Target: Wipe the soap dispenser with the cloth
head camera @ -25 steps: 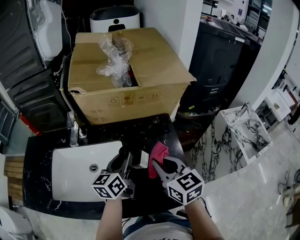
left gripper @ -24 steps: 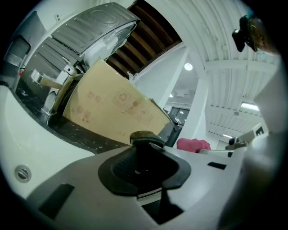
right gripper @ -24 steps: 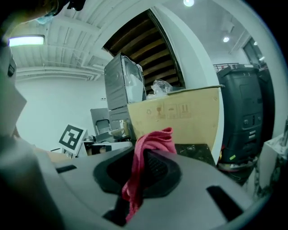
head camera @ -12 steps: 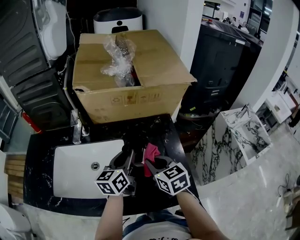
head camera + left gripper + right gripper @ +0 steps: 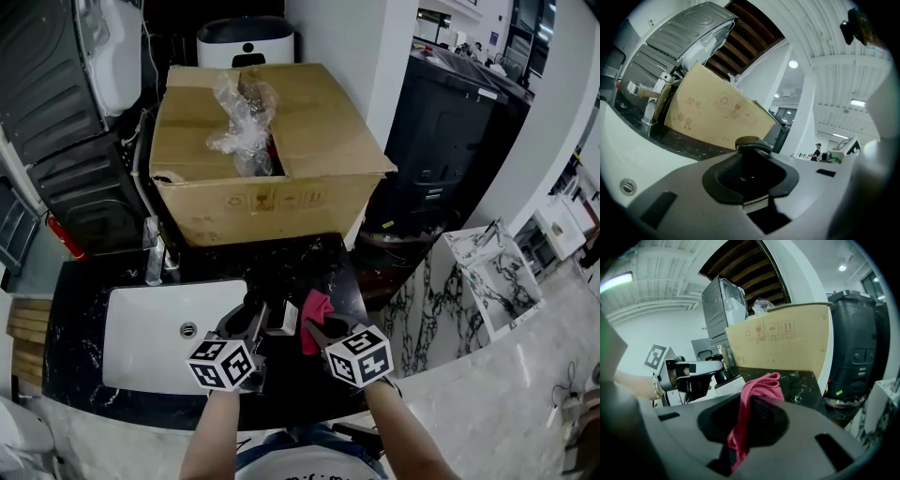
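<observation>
soap dispenser (image 5: 280, 319) is clamped by the left gripper (image 5: 251, 323); cloth (image 5: 317, 305), pinched in the right gripper (image 5: 317, 333), is held just right of it; wiping seems unfinished.

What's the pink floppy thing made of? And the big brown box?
The pink cloth looks like soft matte fabric: it folds and droops. The box looks like plain brown cardboard, matte, with folded flaps and printed handling symbols.

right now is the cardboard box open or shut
Open: the cardboard box has its top flaps parted, and crumpled plastic pokes out.
</observation>
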Demonstrator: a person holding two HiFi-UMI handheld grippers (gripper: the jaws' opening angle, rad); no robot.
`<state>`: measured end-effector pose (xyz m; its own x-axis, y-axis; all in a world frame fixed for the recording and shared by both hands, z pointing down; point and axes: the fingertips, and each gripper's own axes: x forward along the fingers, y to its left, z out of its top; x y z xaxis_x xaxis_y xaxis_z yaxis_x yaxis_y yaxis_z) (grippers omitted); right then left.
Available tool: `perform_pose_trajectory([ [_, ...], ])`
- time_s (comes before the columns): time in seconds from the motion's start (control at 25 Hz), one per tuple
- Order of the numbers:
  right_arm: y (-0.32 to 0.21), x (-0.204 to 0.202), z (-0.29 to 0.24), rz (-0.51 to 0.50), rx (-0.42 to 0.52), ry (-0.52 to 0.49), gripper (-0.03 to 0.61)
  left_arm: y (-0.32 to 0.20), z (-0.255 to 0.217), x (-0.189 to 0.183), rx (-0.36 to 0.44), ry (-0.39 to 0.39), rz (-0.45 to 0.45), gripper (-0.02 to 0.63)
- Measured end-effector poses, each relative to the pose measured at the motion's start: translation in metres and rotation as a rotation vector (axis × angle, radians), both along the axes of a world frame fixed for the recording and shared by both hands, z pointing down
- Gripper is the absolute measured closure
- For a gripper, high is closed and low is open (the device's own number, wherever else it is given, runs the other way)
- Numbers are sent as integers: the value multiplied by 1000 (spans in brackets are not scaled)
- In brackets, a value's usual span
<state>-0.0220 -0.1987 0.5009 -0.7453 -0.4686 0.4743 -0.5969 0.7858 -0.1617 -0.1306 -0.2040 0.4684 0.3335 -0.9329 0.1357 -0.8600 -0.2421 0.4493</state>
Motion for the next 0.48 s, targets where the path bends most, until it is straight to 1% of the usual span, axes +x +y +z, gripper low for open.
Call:
perform_pose_trajectory([
  [0.16, -20, 29, -23, -91, 54, 9, 526, -1, 0, -2, -2, 20, -9, 520],
  [0.24, -30, 35, -36, -142, 70, 11, 526, -1, -1, -3, -3, 22, -13, 520],
  [0.36, -38, 24, -51, -236, 91, 15, 526, -1, 0, -3, -10, 20, -16, 520],
  [0.48, -33, -1, -57, -319, 86, 0, 526, -1, 0, -3, -15, 19, -20, 518],
])
